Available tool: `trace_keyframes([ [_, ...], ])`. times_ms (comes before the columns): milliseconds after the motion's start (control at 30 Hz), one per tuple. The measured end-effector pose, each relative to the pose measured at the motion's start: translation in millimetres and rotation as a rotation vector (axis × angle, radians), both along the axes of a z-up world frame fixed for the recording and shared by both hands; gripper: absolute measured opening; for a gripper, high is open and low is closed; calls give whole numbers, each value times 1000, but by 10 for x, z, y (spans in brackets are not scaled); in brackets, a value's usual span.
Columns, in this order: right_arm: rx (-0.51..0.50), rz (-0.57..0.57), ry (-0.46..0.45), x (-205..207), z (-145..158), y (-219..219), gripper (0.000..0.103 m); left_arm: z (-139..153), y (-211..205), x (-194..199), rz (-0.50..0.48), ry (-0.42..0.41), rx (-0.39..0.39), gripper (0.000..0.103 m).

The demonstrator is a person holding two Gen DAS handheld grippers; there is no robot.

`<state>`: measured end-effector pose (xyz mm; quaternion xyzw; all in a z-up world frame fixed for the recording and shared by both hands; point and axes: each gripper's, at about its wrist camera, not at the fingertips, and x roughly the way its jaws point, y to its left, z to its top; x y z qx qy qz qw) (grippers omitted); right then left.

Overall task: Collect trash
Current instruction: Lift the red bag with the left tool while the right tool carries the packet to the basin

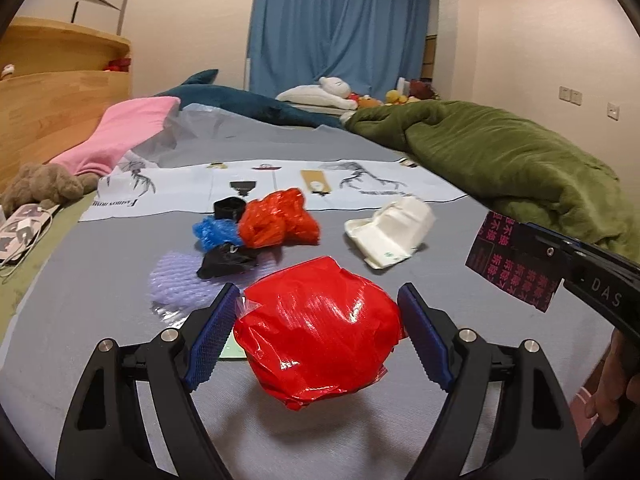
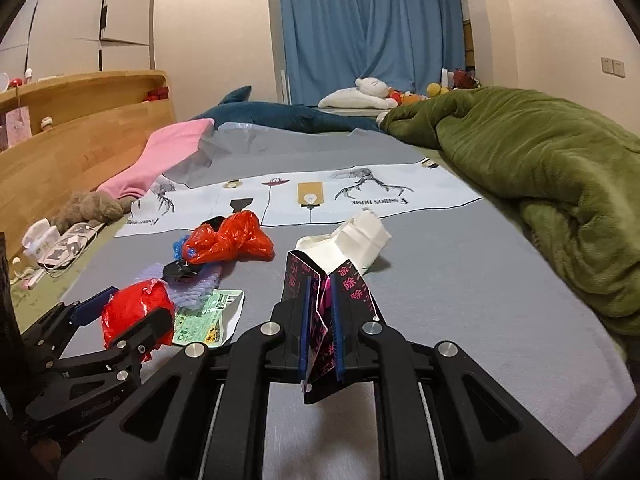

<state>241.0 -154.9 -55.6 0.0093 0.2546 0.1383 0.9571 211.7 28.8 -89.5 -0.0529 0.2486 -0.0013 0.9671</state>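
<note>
While the left tool (image 1: 318, 334) stood spread around a crumpled red plastic bag (image 1: 320, 332) on the grey bed sheet (image 1: 100, 264), its blue pads sat just beside the bag's sides. The right tool (image 2: 323, 330) was clenched on a black wrapper with pink characters (image 2: 320, 322). Beyond lay an orange-red bag (image 1: 276, 218) and white crumpled packaging (image 1: 394, 226).

Home bedroom. Grey bed sheet (image 2: 460, 280) stretching across frame, green blanket (image 2: 540, 184) lying bunched along right side, pink pillow (image 2: 168, 160) resting by wooden headboard (image 2: 88, 136). Plush shark (image 2: 280, 114), brown stuffed toy (image 1: 40, 186) and more soft toys (image 1: 332, 92) sitting at far end. Blue curtain (image 2: 368, 24) hanging behind, wall switches (image 2: 612, 66) showing at right.
</note>
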Motion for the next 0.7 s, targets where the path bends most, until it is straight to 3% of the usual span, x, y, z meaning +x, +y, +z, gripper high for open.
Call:
trace_keyframes([
  [367, -5, -38, -11, -577, 236, -586, 10, 249, -547, -319, -117, -10, 8, 78],
  [700, -31, -173, 6, -1074, 246, -1478, 10, 227, -1531, -528, -286, 17, 3, 78],
])
